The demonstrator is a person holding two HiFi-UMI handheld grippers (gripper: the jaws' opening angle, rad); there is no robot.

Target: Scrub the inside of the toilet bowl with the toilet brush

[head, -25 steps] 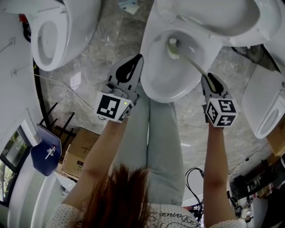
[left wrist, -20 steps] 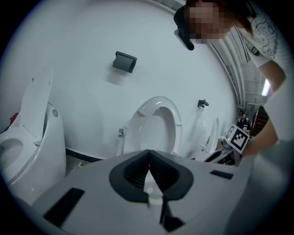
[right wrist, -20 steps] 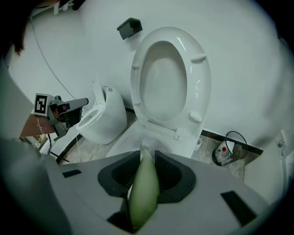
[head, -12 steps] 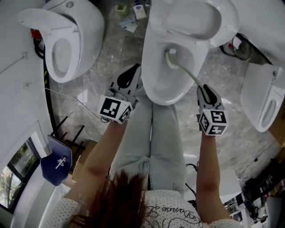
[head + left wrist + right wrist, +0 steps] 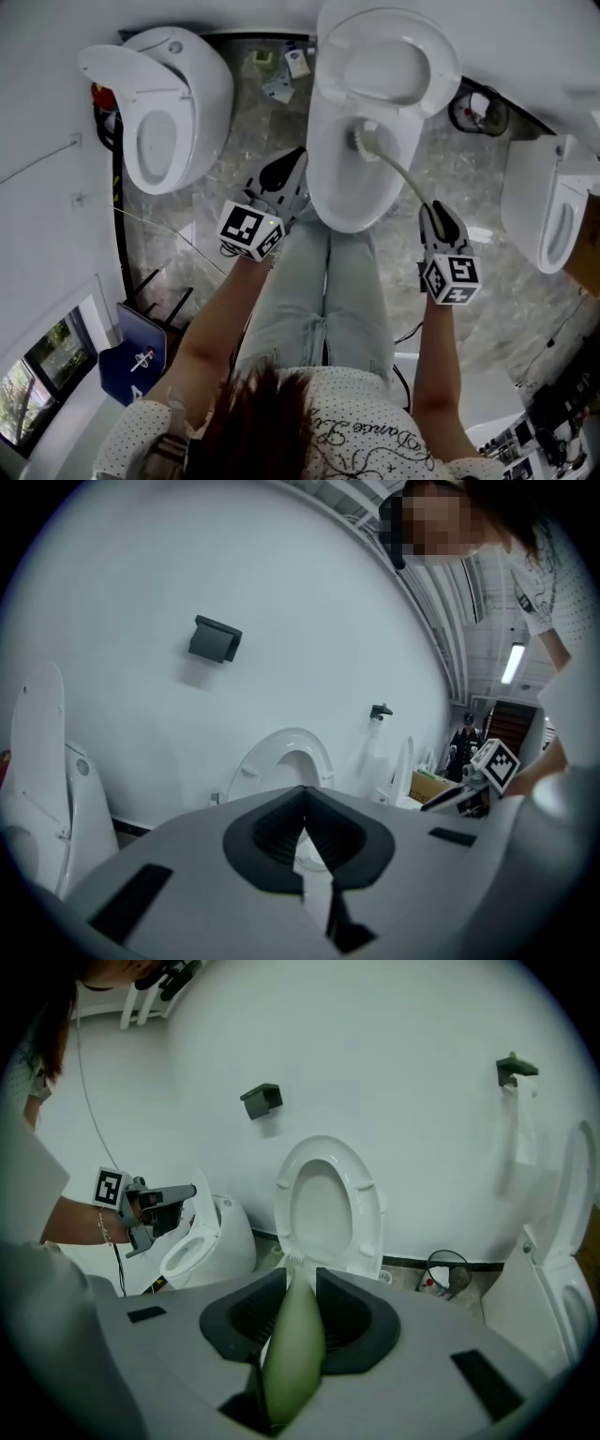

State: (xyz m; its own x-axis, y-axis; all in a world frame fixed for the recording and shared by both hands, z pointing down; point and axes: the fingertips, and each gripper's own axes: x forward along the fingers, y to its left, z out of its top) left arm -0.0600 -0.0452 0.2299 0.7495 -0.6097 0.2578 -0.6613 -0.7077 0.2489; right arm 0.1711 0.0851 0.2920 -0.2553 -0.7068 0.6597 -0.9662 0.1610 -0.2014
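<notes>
- Since a second ago the head view takes in more of the room, so the raised lid (image 5: 384,66) now shows whole. The toilet brush (image 5: 361,141) keeps its head inside the toilet bowl (image 5: 323,192), and both grippers keep their places on either side of it.
- The brush head lies at the far part of the bowl's inside, just near of the lid's hinge. Its thin handle slants near and right, out over the rim.
- The right gripper (image 5: 433,211), near and to the right of the bowl, is clenched on the brush's pale green grip. In the right gripper view, that grip fills the gap between the jaws and points far toward the bowl.
- The left gripper (image 5: 295,164) hangs just beside the bowl's left rim. Its jaws are pressed together with nothing between them. Whether it touches the rim cannot be told.
- A second toilet (image 5: 173,103) stands well to the left with its lid up.
- A third toilet (image 5: 553,206) stands to the right.
- A wire bin (image 5: 478,112) sits by the far wall, between the middle and right toilets.
</notes>
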